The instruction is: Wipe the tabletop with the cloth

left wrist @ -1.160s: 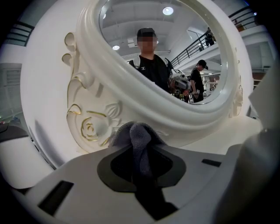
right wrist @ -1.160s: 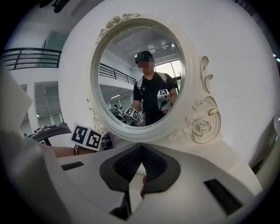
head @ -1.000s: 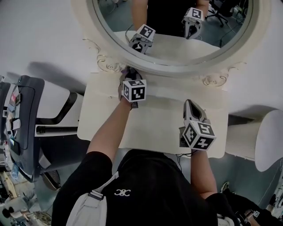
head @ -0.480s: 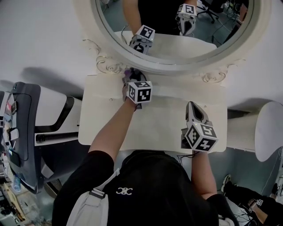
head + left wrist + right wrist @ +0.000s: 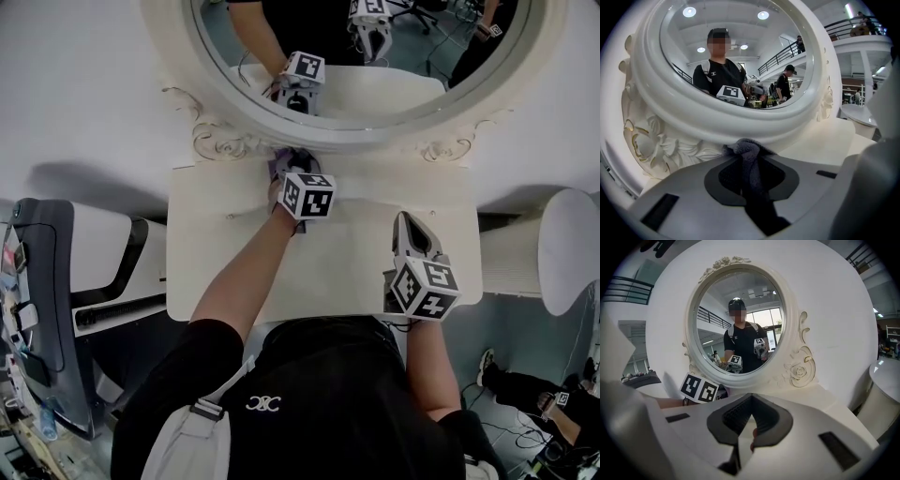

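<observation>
The dark grey cloth (image 5: 285, 160) is bunched at the back edge of the cream tabletop (image 5: 225, 267), right under the mirror frame. My left gripper (image 5: 291, 169) is shut on it. In the left gripper view the cloth (image 5: 749, 157) runs between the closed jaws of the left gripper (image 5: 750, 161) and its tip touches the frame's base. My right gripper (image 5: 411, 228) hovers over the table's right front part, apart from the cloth. In its own view the right gripper (image 5: 751, 405) has its jaws together with nothing held, and the left gripper's marker cube (image 5: 699, 388) shows at left.
An oval mirror in an ornate white frame (image 5: 225, 141) stands along the table's back edge and reflects both grippers. A white rounded seat (image 5: 567, 253) is off the table's right side. Dark equipment (image 5: 37, 281) stands on the floor at left.
My left gripper has slid right along the back edge with the cloth. The right gripper has hardly moved. The head view has shifted.
</observation>
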A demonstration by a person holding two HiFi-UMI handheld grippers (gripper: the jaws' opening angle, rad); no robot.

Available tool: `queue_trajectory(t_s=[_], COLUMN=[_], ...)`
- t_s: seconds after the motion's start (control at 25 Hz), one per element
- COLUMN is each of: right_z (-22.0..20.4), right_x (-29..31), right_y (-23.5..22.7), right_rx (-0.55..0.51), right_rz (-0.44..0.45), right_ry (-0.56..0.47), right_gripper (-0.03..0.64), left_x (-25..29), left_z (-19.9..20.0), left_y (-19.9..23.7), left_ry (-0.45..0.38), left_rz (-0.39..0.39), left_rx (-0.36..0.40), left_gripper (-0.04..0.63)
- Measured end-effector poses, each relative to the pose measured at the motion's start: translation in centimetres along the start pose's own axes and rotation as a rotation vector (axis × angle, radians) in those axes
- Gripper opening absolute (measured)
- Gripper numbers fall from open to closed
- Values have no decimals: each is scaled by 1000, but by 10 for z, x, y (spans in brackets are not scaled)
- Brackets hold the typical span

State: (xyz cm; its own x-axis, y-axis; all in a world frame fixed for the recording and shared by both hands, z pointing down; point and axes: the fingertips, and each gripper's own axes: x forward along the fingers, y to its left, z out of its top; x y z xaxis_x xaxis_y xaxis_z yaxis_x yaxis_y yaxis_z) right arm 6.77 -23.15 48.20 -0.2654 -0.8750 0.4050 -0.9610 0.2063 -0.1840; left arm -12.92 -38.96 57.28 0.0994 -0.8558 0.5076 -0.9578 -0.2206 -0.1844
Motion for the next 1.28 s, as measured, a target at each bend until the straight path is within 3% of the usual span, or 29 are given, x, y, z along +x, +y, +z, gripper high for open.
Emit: queue_trajectory(t_s=[0.24,0.52,0.72,0.84,1.0,1.12,1.28], right_z=[7,15,30,33,34,35,40], right_x=[-3,3,0,-4,-5,-5,-7], right_y=[-26,-67,-108,-129,-151,-156,-156], right_rx=[20,11,15,20,22,18,-13], right_rz=[-14,47,79,92,113,138,167], right_ry=[-20,-17,-31,-33,-36,-34,-44], right_gripper=[3,3,3,3,3,3,3], left_x=[8,14,11,-1,-24,-35,-49], left_z=[-1,-2,5,14,37,46,48], left_y=[-11,-27,-65,-77,-56,-19,21], left_ry=[38,111,138,81,-71,-116,-135], left_rz=[57,145,141,176,315,428,533], left_rx=[35,26,5,-70,-127,-170,-140], left_gripper=[66,66,66,66,66,66,66])
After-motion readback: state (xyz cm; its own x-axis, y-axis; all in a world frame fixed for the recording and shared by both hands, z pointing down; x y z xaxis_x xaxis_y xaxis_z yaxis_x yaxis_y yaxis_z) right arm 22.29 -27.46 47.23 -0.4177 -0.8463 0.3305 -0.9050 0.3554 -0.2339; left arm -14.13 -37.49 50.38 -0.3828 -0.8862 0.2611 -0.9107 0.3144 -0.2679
